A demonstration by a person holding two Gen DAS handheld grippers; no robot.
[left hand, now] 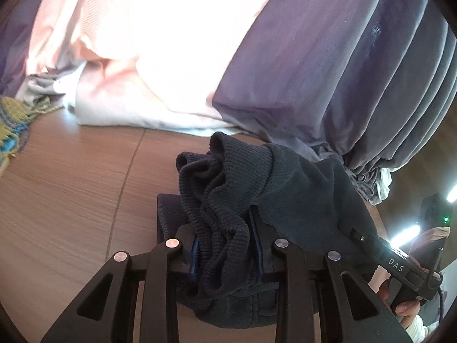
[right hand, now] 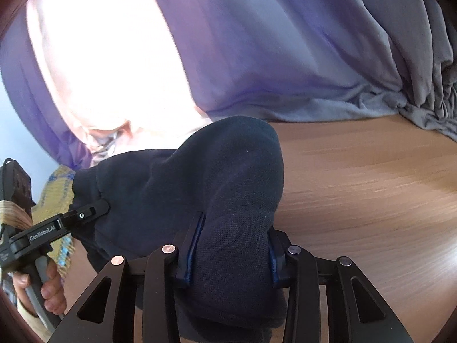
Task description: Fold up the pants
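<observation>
Item: dark navy pants (left hand: 228, 188), bunched, held above the wooden counter (left hand: 71, 177) between two grippers.
Left gripper (left hand: 225, 245): jaws narrow, clamped on the ribbed cuff end, which spills out over the pads.
Right gripper (right hand: 231, 245): jaws narrow, pinching a rounded fold of the same cloth that bulges past the tips.
Surroundings: purple-grey curtain (right hand: 285, 57) and pale pink fabric (left hand: 128, 43) behind; yellow-blue woven cloth (left hand: 11, 125) at the counter's edge.
</observation>
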